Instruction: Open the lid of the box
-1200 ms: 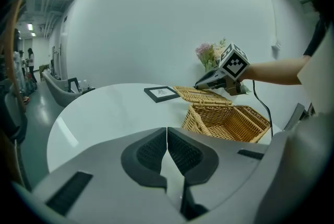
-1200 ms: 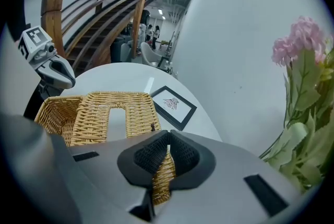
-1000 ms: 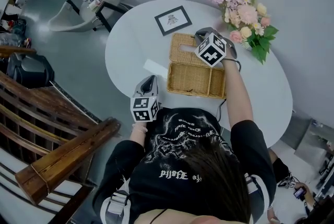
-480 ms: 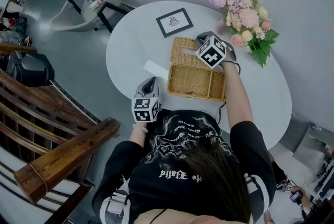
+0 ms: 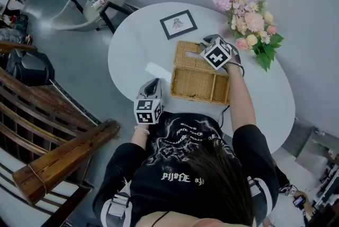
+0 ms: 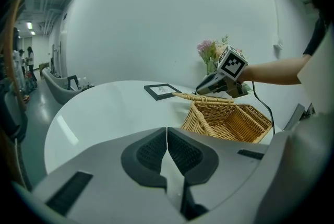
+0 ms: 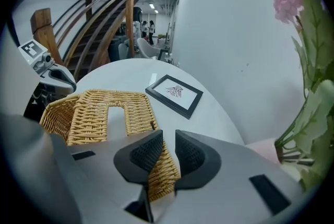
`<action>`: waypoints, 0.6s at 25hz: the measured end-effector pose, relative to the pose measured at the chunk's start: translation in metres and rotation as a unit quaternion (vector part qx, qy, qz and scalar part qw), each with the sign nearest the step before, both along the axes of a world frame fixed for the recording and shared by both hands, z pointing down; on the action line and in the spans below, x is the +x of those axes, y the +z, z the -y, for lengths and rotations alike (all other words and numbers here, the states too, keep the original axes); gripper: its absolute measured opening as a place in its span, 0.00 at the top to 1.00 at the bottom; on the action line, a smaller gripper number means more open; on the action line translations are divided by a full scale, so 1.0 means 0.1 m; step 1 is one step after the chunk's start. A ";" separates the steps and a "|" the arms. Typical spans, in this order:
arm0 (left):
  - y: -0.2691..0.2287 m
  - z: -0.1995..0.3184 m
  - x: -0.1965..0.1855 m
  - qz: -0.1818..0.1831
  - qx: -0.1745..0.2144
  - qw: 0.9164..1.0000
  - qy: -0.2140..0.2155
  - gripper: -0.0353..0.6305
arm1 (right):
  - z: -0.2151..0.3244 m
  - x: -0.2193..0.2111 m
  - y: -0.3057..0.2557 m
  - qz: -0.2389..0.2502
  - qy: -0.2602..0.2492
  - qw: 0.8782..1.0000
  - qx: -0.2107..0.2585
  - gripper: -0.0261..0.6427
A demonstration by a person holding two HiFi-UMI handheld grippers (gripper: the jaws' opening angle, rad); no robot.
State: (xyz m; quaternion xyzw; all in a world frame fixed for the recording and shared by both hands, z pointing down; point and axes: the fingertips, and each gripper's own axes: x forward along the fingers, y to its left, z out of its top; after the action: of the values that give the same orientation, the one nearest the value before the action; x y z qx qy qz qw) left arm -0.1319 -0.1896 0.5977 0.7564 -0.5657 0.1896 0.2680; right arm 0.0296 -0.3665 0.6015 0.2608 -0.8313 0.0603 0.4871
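The wicker box (image 5: 198,85) stands on the white round table (image 5: 137,46) with its inside showing. Its slotted lid (image 5: 188,50) is folded back away from the person, about level. My right gripper (image 5: 205,41) is at the lid's far right edge. In the right gripper view its jaws (image 7: 168,144) are opening; the lid's woven rim (image 7: 159,168) runs between them with a gap to the pads. My left gripper (image 5: 152,82) hovers at the near table edge, left of the box. Its jaws (image 6: 167,137) are shut with nothing between them.
A black picture frame (image 5: 178,23) lies on the table beyond the lid. A bunch of pink flowers (image 5: 246,19) stands at the table's far right, close to my right gripper. A wooden stair rail (image 5: 63,157) runs down the left side. Chairs stand by a small table (image 5: 90,1) at the far left.
The right gripper and the lid have shifted only slightly in the picture. The left gripper has stayed where it was.
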 end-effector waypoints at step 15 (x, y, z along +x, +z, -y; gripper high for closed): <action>-0.16 -0.05 0.04 -0.013 0.029 0.999 0.013 0.91 | -0.19 0.07 -0.65 0.061 0.058 0.992 0.091 0.82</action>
State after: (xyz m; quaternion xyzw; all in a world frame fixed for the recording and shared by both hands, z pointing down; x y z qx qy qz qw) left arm -0.1281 -0.1848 0.5820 0.7737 -0.5575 0.1669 0.2504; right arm 0.0369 -0.3472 0.5364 0.3475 -0.8448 0.0287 0.4058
